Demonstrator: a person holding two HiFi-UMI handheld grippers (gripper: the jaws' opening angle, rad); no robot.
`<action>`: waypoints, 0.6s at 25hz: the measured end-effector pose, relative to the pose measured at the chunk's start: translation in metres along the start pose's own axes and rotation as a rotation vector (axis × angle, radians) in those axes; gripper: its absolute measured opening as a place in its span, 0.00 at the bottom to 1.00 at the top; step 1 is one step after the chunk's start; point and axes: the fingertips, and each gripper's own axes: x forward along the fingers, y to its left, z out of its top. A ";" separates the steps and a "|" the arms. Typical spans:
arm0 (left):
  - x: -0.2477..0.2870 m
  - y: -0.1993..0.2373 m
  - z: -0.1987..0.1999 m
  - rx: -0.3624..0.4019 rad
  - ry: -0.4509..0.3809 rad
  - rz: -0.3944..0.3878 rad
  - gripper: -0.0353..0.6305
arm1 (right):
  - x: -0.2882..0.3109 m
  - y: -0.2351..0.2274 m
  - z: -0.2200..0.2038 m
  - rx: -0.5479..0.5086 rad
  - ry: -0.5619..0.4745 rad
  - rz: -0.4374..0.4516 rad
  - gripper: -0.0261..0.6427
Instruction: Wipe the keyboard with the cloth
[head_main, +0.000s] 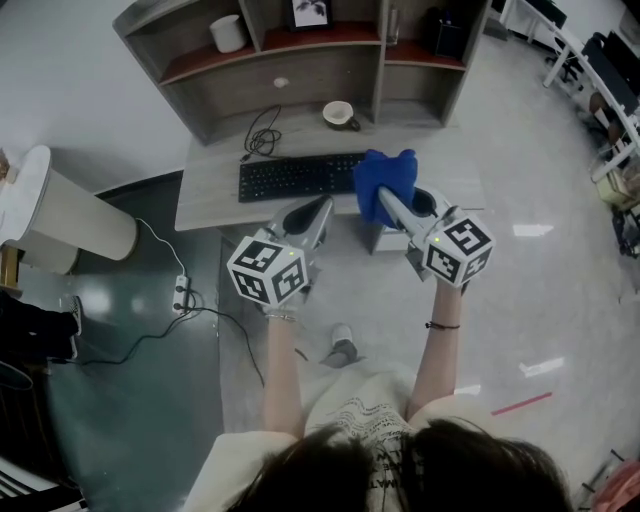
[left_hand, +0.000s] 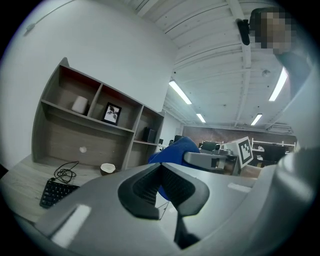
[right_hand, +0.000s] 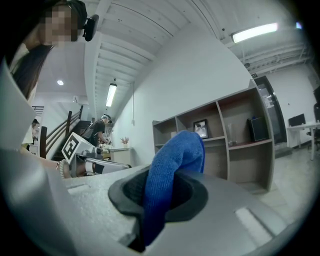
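A black keyboard (head_main: 298, 176) lies on the grey desk (head_main: 205, 195), its left end showing in the left gripper view as the keyboard (left_hand: 56, 191). A blue cloth (head_main: 385, 180) hangs over the keyboard's right end, clamped in my right gripper (head_main: 385, 200); in the right gripper view the cloth (right_hand: 170, 172) sticks up from between the shut jaws. My left gripper (head_main: 318, 208) hovers in front of the keyboard, apart from it, jaws pressed together with nothing between them. The cloth (left_hand: 175, 150) and right gripper (left_hand: 212, 161) show beyond the left jaws.
A shelf unit (head_main: 300, 50) stands at the desk's back with a white cup (head_main: 229, 33) and a framed picture (head_main: 310, 13). A small bowl (head_main: 339, 113) and a coiled black cable (head_main: 262, 135) lie behind the keyboard. A white lamp shade (head_main: 60, 215) and power strip (head_main: 182, 293) are at the left.
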 end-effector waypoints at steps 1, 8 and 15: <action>0.003 0.003 0.000 0.000 0.002 -0.006 0.06 | 0.002 -0.002 0.001 0.001 -0.001 -0.006 0.13; 0.023 0.022 0.003 -0.005 0.018 -0.052 0.06 | 0.017 -0.019 0.000 0.005 0.008 -0.053 0.13; 0.036 0.035 0.001 -0.012 0.031 -0.096 0.06 | 0.029 -0.025 -0.003 0.008 0.013 -0.090 0.13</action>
